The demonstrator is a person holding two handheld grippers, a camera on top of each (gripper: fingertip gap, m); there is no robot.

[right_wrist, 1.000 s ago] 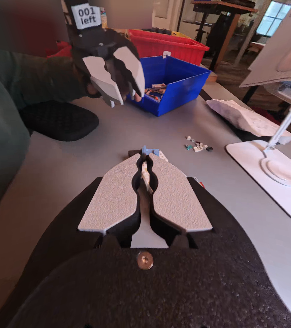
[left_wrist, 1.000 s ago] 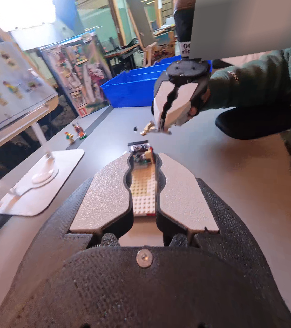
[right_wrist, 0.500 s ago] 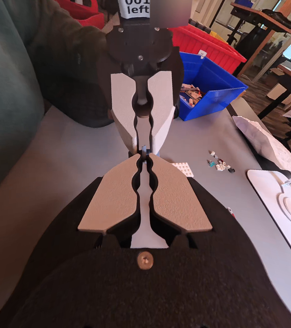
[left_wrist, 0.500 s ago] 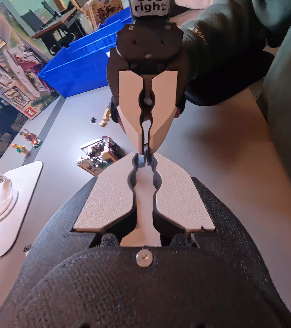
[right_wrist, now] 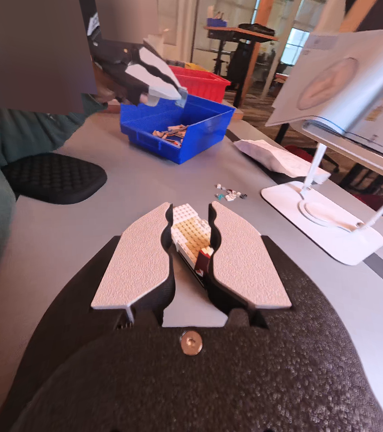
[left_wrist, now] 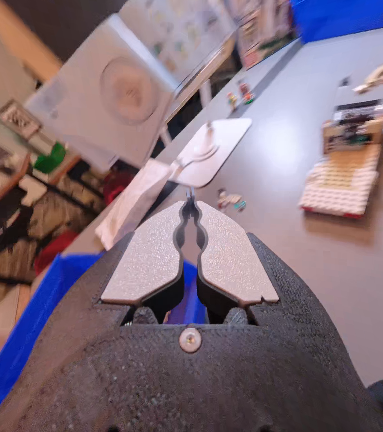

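Observation:
My left gripper (left_wrist: 190, 203) is shut on a small grey-blue brick piece (left_wrist: 190, 195) that sticks out past its tips. In the right wrist view this gripper (right_wrist: 181, 93) holds the piece (right_wrist: 182, 99) in the air above the blue bin (right_wrist: 199, 135). My right gripper (right_wrist: 190, 205) is open and holds nothing. It hovers over a white and tan brick build (right_wrist: 190, 229) on the grey table, which shows between its fingers without touching them. The build also shows in the left wrist view (left_wrist: 344, 175).
Small loose pieces (right_wrist: 230, 194) lie beyond the build. A white stand base (right_wrist: 321, 224) carrying an instruction sheet and a white bag (right_wrist: 277, 159) are on the right. A black pad (right_wrist: 50, 177) lies left. A red bin (right_wrist: 199, 81) stands behind the blue one. The tips of one gripper are about 25 cm away from the tips of the other.
The two grippers met tip to tip; my left gripper closed on the small piece, my right gripper opened and let it go. The left gripper then swung away over the blue bin.

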